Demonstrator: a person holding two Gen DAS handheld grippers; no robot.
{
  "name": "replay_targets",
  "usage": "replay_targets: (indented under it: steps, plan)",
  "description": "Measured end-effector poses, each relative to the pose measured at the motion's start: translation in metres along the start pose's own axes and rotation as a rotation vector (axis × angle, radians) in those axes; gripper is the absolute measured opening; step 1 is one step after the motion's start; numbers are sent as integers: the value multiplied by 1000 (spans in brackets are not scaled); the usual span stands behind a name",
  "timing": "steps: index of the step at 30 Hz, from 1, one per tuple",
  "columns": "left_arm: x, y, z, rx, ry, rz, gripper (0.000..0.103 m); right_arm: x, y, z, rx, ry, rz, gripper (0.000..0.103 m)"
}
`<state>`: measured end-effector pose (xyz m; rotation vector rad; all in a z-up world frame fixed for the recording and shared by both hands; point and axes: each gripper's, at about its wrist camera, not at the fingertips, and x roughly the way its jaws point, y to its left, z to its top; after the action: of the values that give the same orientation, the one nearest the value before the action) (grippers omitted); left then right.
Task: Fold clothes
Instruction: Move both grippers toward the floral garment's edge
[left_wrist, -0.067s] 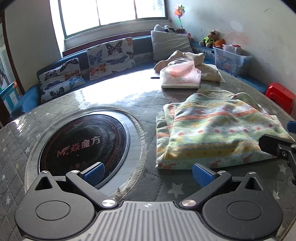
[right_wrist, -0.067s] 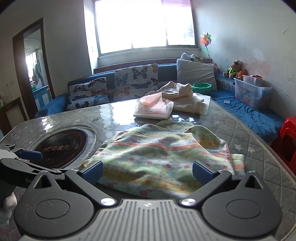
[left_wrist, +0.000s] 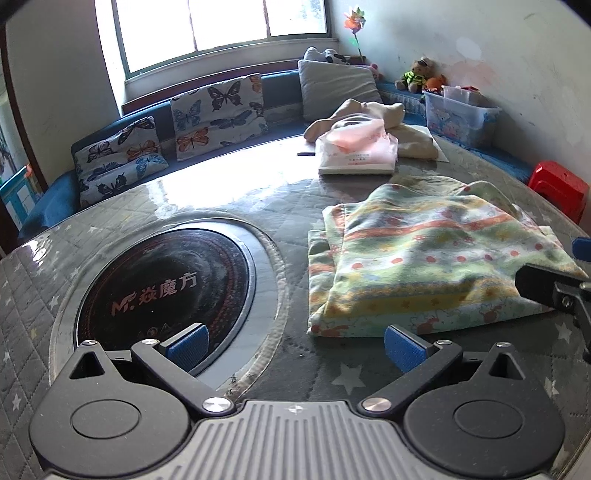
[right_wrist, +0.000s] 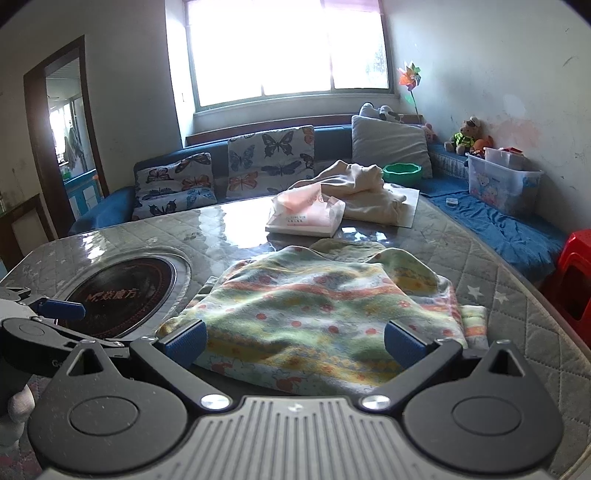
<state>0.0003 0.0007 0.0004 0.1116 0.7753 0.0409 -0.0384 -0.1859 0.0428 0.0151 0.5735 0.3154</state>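
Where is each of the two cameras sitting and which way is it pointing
Left wrist: sits on the left claw, low over the table, facing the window; ahead lies the black round cooktop, with the striped garment to its right. Its own open fingers show, and the right claw's edge.
Right wrist: sits on the right claw, right before the striped garment, facing the window. Its own open fingers show, and the left claw at far left.
Shared: garment, cooktop, pink packet.

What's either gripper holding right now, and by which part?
Nothing. The left gripper and right gripper both have jaws wide open; the patterned garment lies folded on the table, ungripped.
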Motion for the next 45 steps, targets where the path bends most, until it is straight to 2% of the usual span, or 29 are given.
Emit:
replay_targets:
  steps: [5, 11, 30, 37, 45]
  plan:
    - [5, -10, 0, 23, 14, -5, 103, 1, 9, 0, -9, 13, -2, 103]
    - [8, -18, 5, 62, 35, -25, 103, 8, -14, 1, 4, 20, 8, 103]
    - [16, -27, 24, 98, 45, -40, 103, 16, -23, 5, 7, 57, -12, 102]
    - [21, -24, 33, 89, 48, -44, 103, 19, -31, 8, 4, 59, -24, 100]
    - [26, -21, 48, 84, 35, -49, 103, 27, -37, 16, 9, 75, -25, 92]
